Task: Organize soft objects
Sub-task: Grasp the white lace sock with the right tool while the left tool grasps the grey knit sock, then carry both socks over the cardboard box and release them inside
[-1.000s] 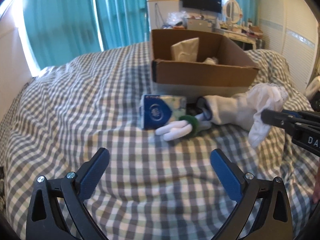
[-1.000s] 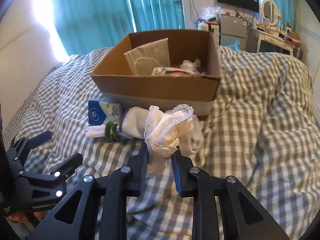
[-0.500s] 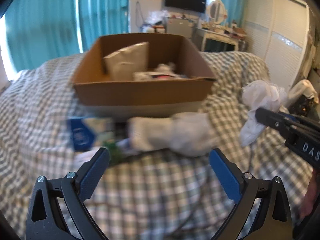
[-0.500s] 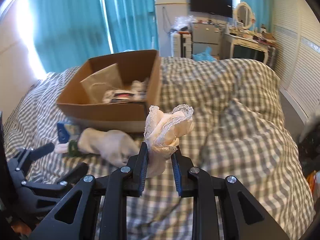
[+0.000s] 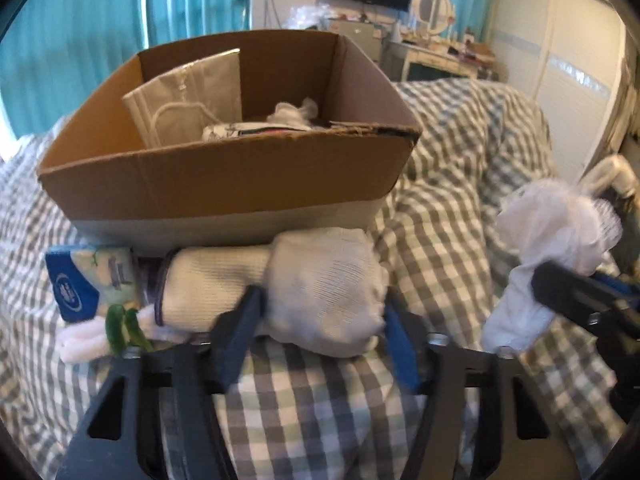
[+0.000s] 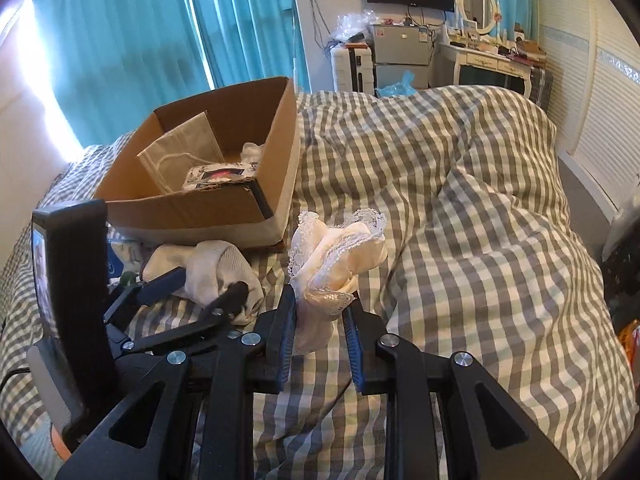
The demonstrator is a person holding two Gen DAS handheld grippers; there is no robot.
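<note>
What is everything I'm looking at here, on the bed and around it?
cardboard box: one, brown, on the bed, open top
face mask pack: one, pale grey, leaning inside the box
tissue pack: one, white with red print, inside the box
blue tissue pack: one, blue and white, on the bed against the box front
knit glove: one, white, in front of the box
lace sock: one, cream
bedspread: one, grey-white check
curtains: teal, behind
left hand-held gripper: black, blue pads, closing around the glove
right hand-held gripper: black, clamped on the lace sock
</note>
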